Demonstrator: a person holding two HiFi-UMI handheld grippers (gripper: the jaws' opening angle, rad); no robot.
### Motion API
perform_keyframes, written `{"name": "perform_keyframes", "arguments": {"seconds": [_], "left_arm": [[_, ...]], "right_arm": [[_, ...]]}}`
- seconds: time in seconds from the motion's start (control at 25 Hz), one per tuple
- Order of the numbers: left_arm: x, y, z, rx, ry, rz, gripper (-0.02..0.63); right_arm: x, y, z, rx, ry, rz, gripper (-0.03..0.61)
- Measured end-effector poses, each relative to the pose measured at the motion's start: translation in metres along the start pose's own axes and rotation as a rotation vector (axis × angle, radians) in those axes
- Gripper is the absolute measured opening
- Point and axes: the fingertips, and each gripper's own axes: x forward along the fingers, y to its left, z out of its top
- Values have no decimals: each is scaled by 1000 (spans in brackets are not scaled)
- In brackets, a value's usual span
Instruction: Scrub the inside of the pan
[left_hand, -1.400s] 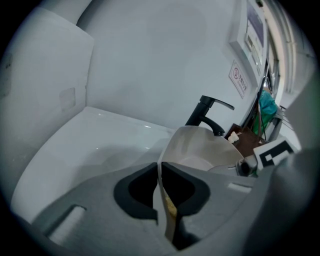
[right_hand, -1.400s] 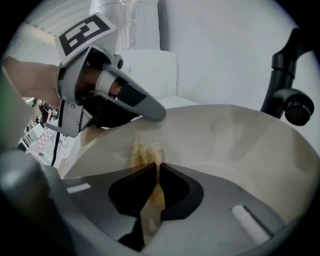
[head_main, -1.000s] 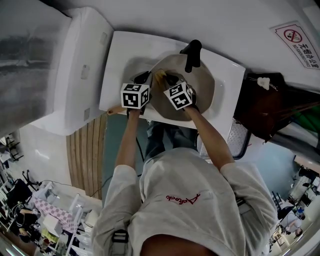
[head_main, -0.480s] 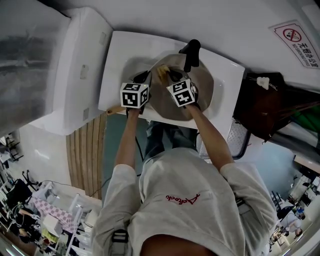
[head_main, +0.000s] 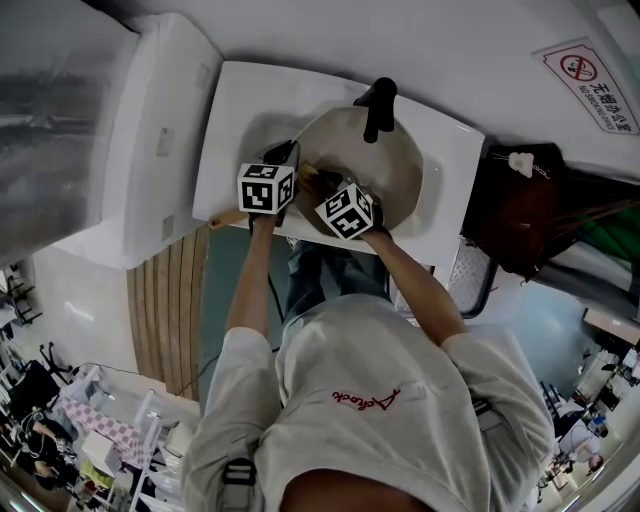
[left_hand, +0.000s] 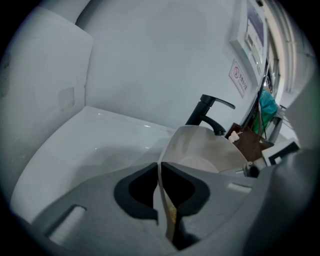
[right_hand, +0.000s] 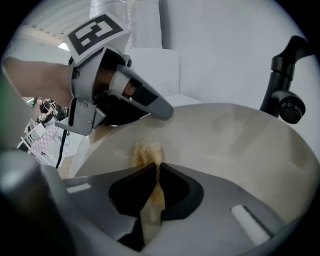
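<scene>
A beige pan (head_main: 395, 160) lies in the white sink (head_main: 235, 120) under the black faucet (head_main: 377, 105). My left gripper (head_main: 283, 155) is shut on the pan's thin rim at its left side; in the left gripper view the rim (left_hand: 161, 172) runs between the closed jaws of the gripper (left_hand: 160, 167), with the pan's bowl (left_hand: 210, 152) beyond. My right gripper (right_hand: 156, 167) is shut on a tan scrubbing pad (right_hand: 146, 152), whose frayed end presses on the pan's inner wall (right_hand: 240, 140) near the left gripper (right_hand: 165, 111). In the head view the right gripper (head_main: 322, 188) sits over the pan's near left part.
The faucet (right_hand: 282, 85) stands at the pan's far side. A white appliance (head_main: 140, 150) adjoins the sink on the left. A dark bag (head_main: 520, 200) hangs to the right, below a no-smoking sign (head_main: 590, 80). The person's body fills the foreground.
My right gripper has drawn the scrubbing pad from the pan's far left toward its near left side. The left gripper keeps its hold on the rim.
</scene>
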Motion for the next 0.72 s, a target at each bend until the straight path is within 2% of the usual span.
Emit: {"name": "perform_keyframes", "arguments": {"seconds": [0.28, 0.72], "left_arm": [[0, 0, 0, -3, 0, -3, 23], [1, -1, 0, 2, -1, -9, 23]], "right_arm": [[4, -12, -5, 5, 24, -21, 29], [-11, -64, -11, 163, 4, -151, 29]]}}
